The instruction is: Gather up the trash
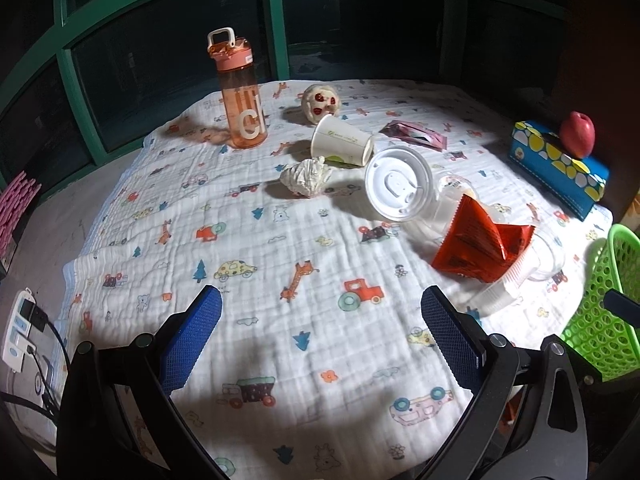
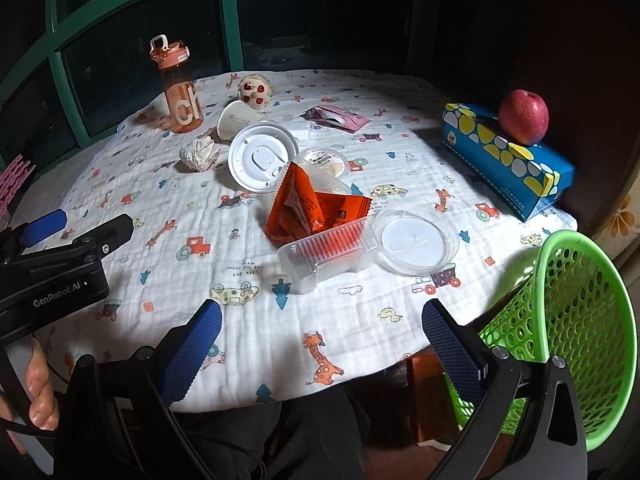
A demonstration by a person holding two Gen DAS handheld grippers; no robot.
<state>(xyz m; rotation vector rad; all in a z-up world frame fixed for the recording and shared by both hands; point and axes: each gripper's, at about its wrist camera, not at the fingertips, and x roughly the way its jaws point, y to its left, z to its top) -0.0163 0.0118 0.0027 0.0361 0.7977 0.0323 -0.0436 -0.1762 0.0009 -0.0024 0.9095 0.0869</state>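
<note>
Overhead, both grippers (image 1: 320,320) (image 2: 322,326) gape, holding nothing, above a cartoon-print cloth (image 1: 280,240) before dark green-framed windows (image 1: 276,20).

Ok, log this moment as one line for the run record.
left gripper: open, empty | right gripper: open, empty | orange wrapper: on table | green basket: at table's right edge

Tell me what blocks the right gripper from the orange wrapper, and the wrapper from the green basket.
The clear plastic container lies between the open right gripper and the orange wrapper, touching its near edge. The clear lid lies between the wrapper and the green basket; lifting over clears it.
</note>
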